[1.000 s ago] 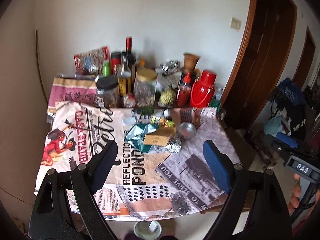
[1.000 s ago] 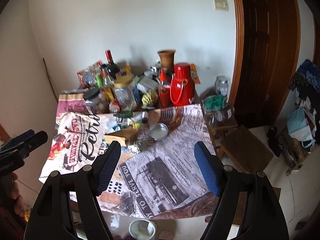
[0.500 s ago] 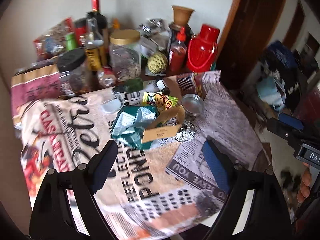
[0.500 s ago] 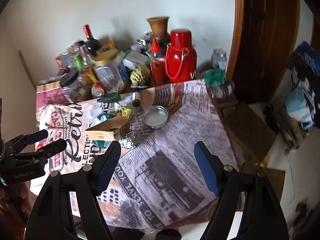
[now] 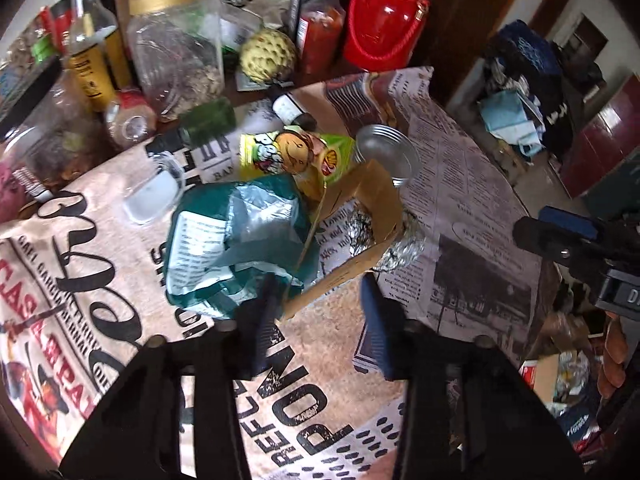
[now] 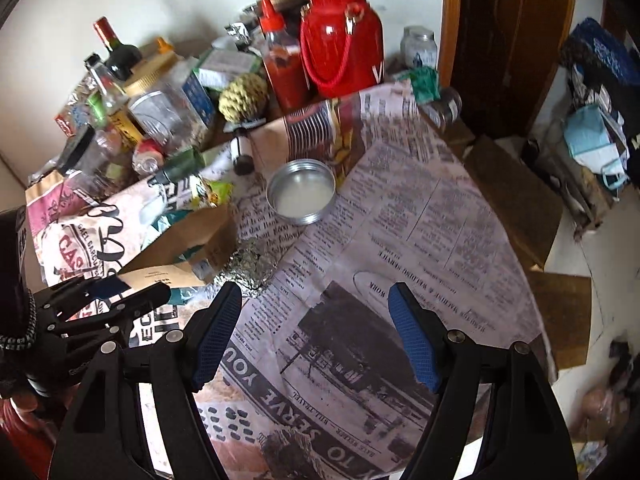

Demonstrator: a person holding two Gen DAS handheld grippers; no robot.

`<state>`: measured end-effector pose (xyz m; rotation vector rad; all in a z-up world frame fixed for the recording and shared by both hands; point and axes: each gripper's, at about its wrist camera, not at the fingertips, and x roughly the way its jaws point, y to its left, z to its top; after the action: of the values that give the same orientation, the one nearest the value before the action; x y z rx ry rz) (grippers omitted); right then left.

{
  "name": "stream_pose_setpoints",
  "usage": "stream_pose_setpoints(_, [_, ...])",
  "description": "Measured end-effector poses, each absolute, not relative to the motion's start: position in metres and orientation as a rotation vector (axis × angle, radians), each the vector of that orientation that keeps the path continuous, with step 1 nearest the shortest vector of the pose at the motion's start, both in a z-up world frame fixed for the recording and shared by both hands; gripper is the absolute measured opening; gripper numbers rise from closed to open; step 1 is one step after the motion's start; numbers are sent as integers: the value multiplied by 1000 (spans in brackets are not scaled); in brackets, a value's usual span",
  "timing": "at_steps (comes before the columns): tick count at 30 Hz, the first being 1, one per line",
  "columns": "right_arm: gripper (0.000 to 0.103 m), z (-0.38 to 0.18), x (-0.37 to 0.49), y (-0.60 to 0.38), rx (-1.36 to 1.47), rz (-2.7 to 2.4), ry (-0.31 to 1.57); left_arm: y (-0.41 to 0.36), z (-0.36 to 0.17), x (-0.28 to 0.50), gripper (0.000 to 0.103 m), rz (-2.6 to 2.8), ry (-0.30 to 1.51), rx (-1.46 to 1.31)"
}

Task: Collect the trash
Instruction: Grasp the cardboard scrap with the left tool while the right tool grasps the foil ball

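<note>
A brown cardboard box (image 5: 360, 216) lies open on the printed tablecloth (image 5: 100, 264), over a crumpled teal foil bag (image 5: 224, 240) and beside a yellow-green snack packet (image 5: 296, 156). A foil ball (image 6: 250, 264) sits against the box, and a round metal tin (image 6: 302, 192) lies behind it. My left gripper (image 5: 318, 284) points down at the box. Its jaws are closing, with the box's near edge between them, and I see no pad pressing on it. My right gripper (image 6: 315, 290) hangs open over bare newsprint cloth, just right of the foil ball, holding nothing.
Jars, bottles, a red flask (image 6: 340, 32), a red sauce bottle (image 6: 282, 64) and a custard apple (image 5: 268, 56) crowd the back of the table. The table's edge drops off on the right to a floor cluttered with bags and cardboard (image 6: 516, 200). A dark wooden door (image 6: 500, 40) stands beyond.
Both grippers have come down and forward, closer to the trash pile. The left jaws have narrowed around the box's near edge. The right jaws keep the same width.
</note>
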<state>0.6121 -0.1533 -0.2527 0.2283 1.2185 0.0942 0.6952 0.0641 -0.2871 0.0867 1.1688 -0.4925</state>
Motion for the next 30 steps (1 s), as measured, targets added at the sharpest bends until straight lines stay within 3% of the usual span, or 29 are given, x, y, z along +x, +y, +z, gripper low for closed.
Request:
stream_pose_setpoints(4, [73,-263,613,-146,216,110,1250,63,-285,692,25,-542,1140,90])
stream_pose_setpoints(6, [73,-267,612,-143,209,126,1266,60,-284,691,11,-558,1132,88])
stream_pose_setpoints(9, [73,-270,613,-138,206,149,1275,58,-279,688,6,-561,1106,66])
stream_pose_setpoints(28, [72,-314,661,-95,198,283,1325,101,-209,679,2,-339,959,-36])
stream_pose_setpoints(30, [66,-321,664,-92,234,303,1348,105,-203,678,2,-323,944,-27])
